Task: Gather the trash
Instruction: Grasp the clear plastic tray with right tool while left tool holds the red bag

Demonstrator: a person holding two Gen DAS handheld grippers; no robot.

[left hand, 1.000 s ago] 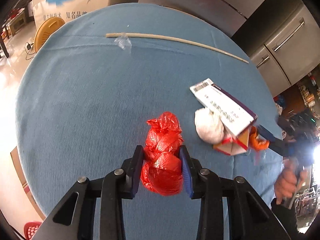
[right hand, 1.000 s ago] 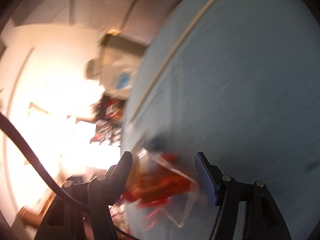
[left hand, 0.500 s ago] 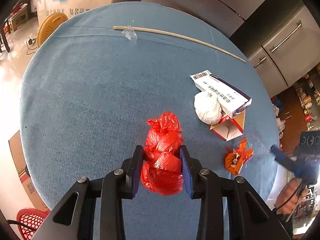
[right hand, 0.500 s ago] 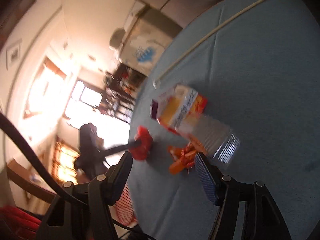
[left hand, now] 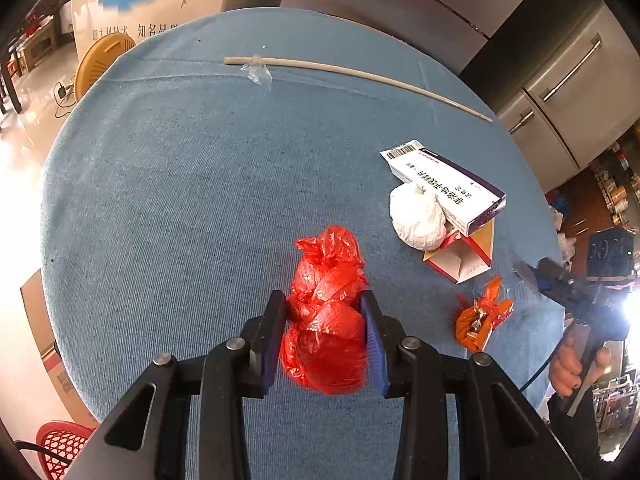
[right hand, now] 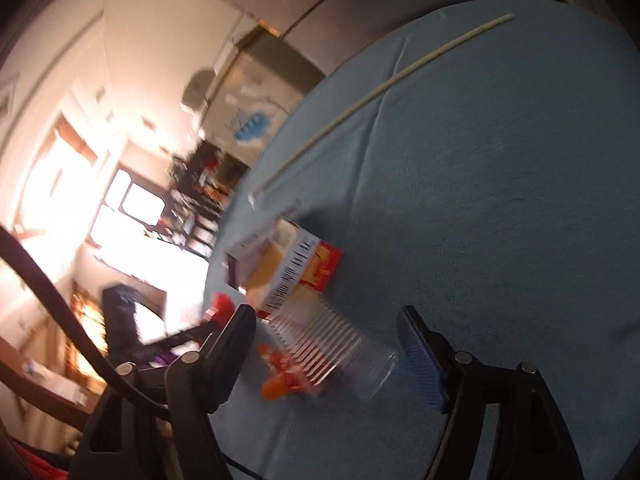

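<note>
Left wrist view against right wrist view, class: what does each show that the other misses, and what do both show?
Only the left wrist view shows the white paper wad, the scrap of clear film by the stick, and the left gripper closed on the red plastic bag.

Only the right wrist view shows the ridged clear plastic cup lying between the right gripper fingers, whose jaws have just been opening and do not press it.

Both show the blue tablecloth, the long pale stick, the stacked boxes and the orange wrapper.
</note>
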